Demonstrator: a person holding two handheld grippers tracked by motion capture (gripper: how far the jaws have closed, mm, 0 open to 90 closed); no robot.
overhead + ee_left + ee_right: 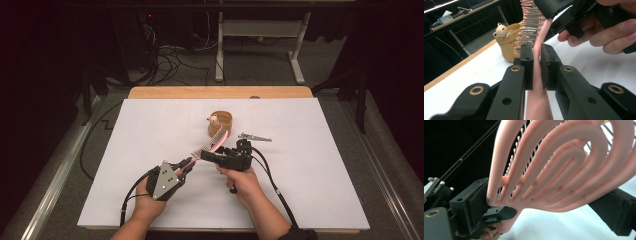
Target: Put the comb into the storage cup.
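The left gripper [537, 66] had its two black jaws clamped on the pink handle of a hairbrush [537, 75], whose bristled head rose toward the top edge. Behind it stood a tan cup [507, 48] with a small bear figure [501, 31] on its rim. A hand [609, 32] held the other gripper [564, 15] at upper right, over the white table [469, 72].

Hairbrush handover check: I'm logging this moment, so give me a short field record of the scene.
held thing: pink hairbrush
left gripper: shut on the brush handle
right gripper: jaws either side of the brush head, grip unclear
behind brush: tan cup with a small bear figure
also on table: metal clip, lying apart from the cup
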